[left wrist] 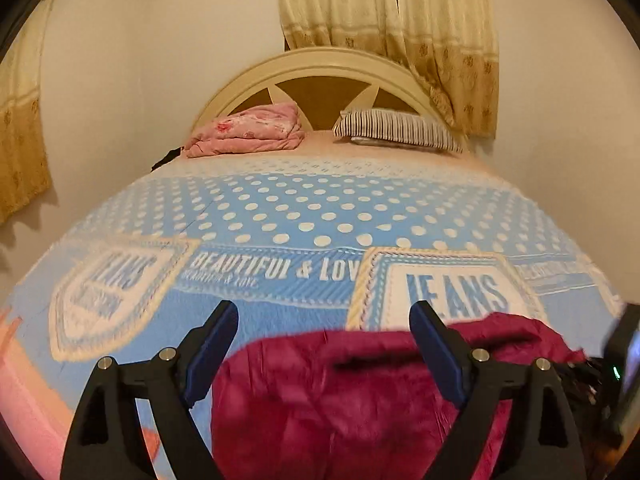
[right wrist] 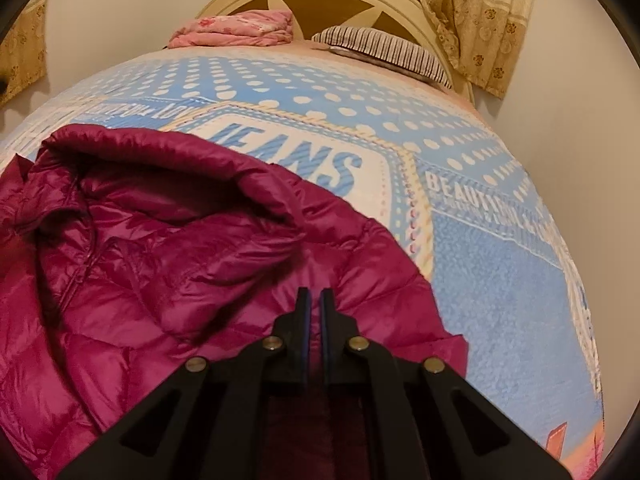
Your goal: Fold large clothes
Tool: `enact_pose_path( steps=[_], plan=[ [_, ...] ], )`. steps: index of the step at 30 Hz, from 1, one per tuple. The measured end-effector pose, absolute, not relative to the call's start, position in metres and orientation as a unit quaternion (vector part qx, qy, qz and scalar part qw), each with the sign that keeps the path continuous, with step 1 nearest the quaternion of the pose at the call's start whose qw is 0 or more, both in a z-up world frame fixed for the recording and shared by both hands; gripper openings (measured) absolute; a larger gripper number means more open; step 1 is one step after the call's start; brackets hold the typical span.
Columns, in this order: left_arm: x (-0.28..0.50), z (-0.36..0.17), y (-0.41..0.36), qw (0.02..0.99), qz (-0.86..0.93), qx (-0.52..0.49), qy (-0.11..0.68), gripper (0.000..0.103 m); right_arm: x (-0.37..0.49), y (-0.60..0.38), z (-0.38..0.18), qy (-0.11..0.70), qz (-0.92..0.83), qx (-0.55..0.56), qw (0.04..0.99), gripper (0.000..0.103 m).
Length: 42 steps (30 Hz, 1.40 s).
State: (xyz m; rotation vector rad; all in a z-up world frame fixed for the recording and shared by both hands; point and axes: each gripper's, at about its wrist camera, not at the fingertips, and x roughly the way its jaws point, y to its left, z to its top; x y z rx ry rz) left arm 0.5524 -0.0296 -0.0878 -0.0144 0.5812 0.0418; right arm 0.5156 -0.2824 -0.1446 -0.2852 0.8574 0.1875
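Note:
A magenta puffer jacket (right wrist: 168, 264) lies crumpled on the near part of the bed, its hood and zipper towards the left in the right wrist view. My right gripper (right wrist: 315, 294) is shut on a fold of the jacket at its right side, and magenta fabric shows between the two pads. In the left wrist view the jacket (left wrist: 340, 396) bulges up below and between the fingers. My left gripper (left wrist: 324, 312) stands wide open above it, its blue pads clear of the fabric and holding nothing.
The bed carries a blue bedspread (left wrist: 304, 216) with white dots and "JEANS" patches. A folded pink quilt (left wrist: 248, 130) and a striped pillow (left wrist: 396, 128) lie by the cream headboard (left wrist: 320, 60). Curtains (left wrist: 400, 20) hang behind it, and walls close in on both sides.

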Motion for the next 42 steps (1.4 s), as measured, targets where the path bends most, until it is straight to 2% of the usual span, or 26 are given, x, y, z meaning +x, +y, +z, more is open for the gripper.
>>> enact_pose_path(
  steps=[3,4,5,7,11,14,17,20,21,22,23,25,27,32,42],
  plan=[
    [0.598,-0.103,-0.027,0.941,0.028,-0.019,0.337,0.088,0.514,-0.282,-0.143,0.413,0.098,-0.131,0.896,0.006],
    [0.610,-0.110,-0.025,0.937,0.033,-0.020,0.348,0.088,0.513,-0.285,-0.140,0.411,0.107,-0.115,0.898,0.012],
    [0.622,-0.119,-0.025,0.930,0.027,-0.015,0.366,0.088,0.513,-0.288,-0.138,0.412,0.111,-0.103,0.899,0.035],
    [0.636,-0.138,-0.028,0.918,0.039,0.001,0.394,0.088,0.512,-0.295,-0.129,0.403,0.111,-0.080,0.905,0.063],
    [0.627,-0.174,-0.043,0.906,0.038,0.050,0.418,0.088,0.521,-0.299,-0.111,0.398,0.092,-0.059,0.911,0.057],
    [0.609,-0.194,-0.053,0.900,0.030,0.092,0.425,0.088,0.539,-0.298,-0.090,0.389,0.075,-0.016,0.918,0.057],
    [0.600,-0.196,-0.057,0.903,0.029,0.109,0.416,0.088,0.559,-0.296,-0.077,0.374,0.063,0.043,0.924,0.057],
    [0.596,-0.176,-0.051,0.913,0.030,0.081,0.399,0.088,0.579,-0.275,-0.083,0.397,0.094,0.057,0.911,0.057],
    [0.594,-0.167,-0.051,0.919,0.023,0.069,0.387,0.088,0.583,-0.261,-0.089,0.409,0.107,0.044,0.905,0.057],
    [0.592,-0.154,-0.052,0.927,0.012,0.054,0.371,0.088,0.584,-0.251,-0.094,0.415,0.111,0.024,0.903,0.054],
    [0.591,-0.143,-0.053,0.932,0.003,0.042,0.359,0.088,0.583,-0.239,-0.099,0.419,0.116,0.000,0.901,0.045],
    [0.594,-0.132,-0.058,0.935,-0.023,0.022,0.353,0.088,0.579,-0.227,-0.110,0.424,0.130,-0.020,0.896,0.042],
    [0.605,-0.138,-0.062,0.930,-0.041,0.013,0.366,0.088,0.574,-0.220,-0.121,0.430,0.129,-0.035,0.893,0.042],
    [0.617,-0.198,-0.059,0.894,-0.020,0.004,0.448,0.088,0.569,-0.228,-0.136,0.445,0.127,-0.034,0.886,0.042],
    [0.616,-0.216,-0.061,0.894,-0.019,0.002,0.448,0.091,0.555,-0.228,-0.151,0.443,0.132,-0.056,0.885,0.042]
  ],
)
